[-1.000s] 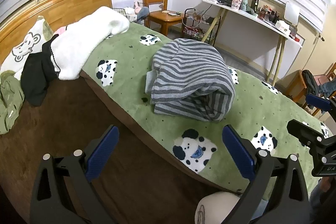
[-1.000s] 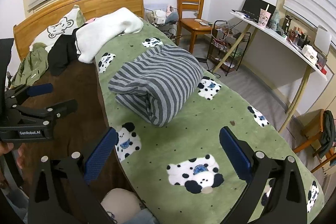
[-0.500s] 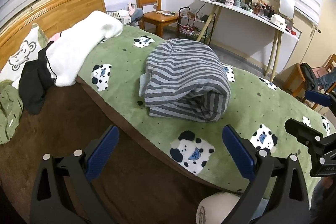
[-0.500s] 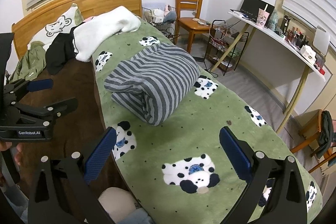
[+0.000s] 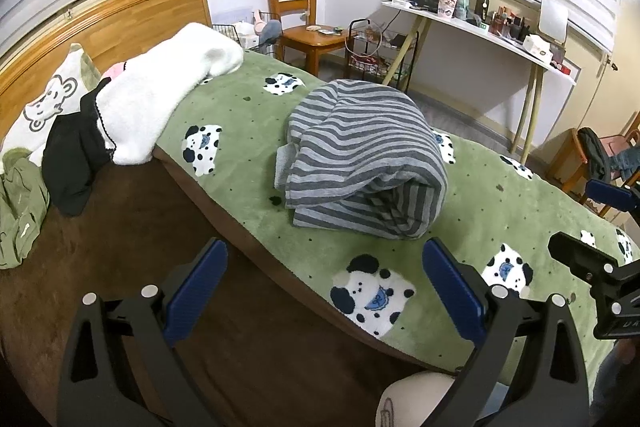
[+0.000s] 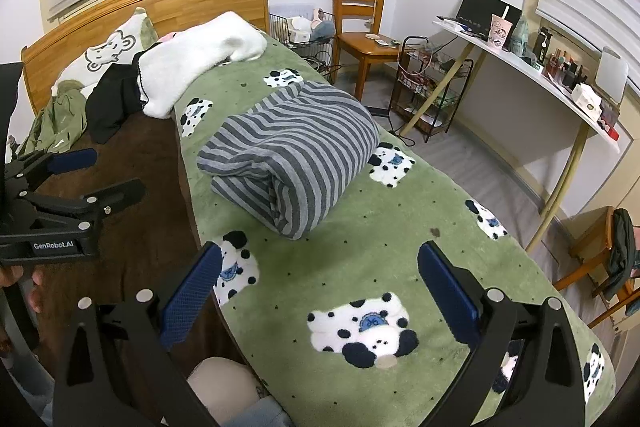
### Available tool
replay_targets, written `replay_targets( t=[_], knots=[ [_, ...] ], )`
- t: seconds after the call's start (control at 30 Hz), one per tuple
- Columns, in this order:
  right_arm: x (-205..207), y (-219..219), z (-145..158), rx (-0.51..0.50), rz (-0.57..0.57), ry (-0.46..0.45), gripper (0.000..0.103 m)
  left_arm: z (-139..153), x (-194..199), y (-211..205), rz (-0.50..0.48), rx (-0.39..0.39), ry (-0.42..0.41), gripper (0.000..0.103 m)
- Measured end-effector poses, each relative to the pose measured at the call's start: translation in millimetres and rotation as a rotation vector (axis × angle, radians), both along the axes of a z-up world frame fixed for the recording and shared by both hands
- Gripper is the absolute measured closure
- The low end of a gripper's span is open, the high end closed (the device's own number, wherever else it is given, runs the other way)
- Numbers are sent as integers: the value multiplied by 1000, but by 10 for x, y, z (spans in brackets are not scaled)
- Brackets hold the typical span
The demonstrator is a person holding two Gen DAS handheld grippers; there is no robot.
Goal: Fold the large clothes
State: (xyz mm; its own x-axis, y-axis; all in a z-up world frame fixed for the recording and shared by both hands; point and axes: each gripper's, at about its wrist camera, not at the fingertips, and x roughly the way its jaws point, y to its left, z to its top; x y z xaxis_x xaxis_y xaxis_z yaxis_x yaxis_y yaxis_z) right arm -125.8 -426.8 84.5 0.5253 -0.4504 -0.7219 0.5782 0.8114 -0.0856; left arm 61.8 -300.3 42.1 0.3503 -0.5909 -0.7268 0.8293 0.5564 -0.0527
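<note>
A grey striped garment point(image 5: 360, 159) lies folded into a thick bundle on the green dog-print blanket point(image 5: 500, 219); it also shows in the right wrist view point(image 6: 292, 151). My left gripper point(image 5: 324, 291) is open and empty, held back from the bundle above the blanket's near edge. My right gripper point(image 6: 320, 291) is open and empty, above the blanket short of the bundle. Each gripper shows at the side of the other's view, the right one point(image 5: 600, 239) and the left one point(image 6: 72, 183).
A white fleece garment point(image 5: 160, 95), a black garment point(image 5: 72, 155) and an olive green one point(image 5: 20, 211) lie near the wooden headboard point(image 6: 160, 7). The brown bedsheet point(image 5: 120, 247) is bare beside the blanket. A chair point(image 6: 360, 27), wire rack point(image 6: 428, 83) and desk point(image 6: 540, 75) stand at the right.
Both grippers have drawn slightly back and shifted view; the striped bundle sits a little farther off. Both stay open and empty. The bundle has not moved.
</note>
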Motion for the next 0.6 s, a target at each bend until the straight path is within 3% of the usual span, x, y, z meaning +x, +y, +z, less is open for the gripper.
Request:
replay_targets(
  t=[0.6],
  knots=[
    [14,-18,-40,2,11,3,6,-22,0,-14,8,10,17,7]
  ],
)
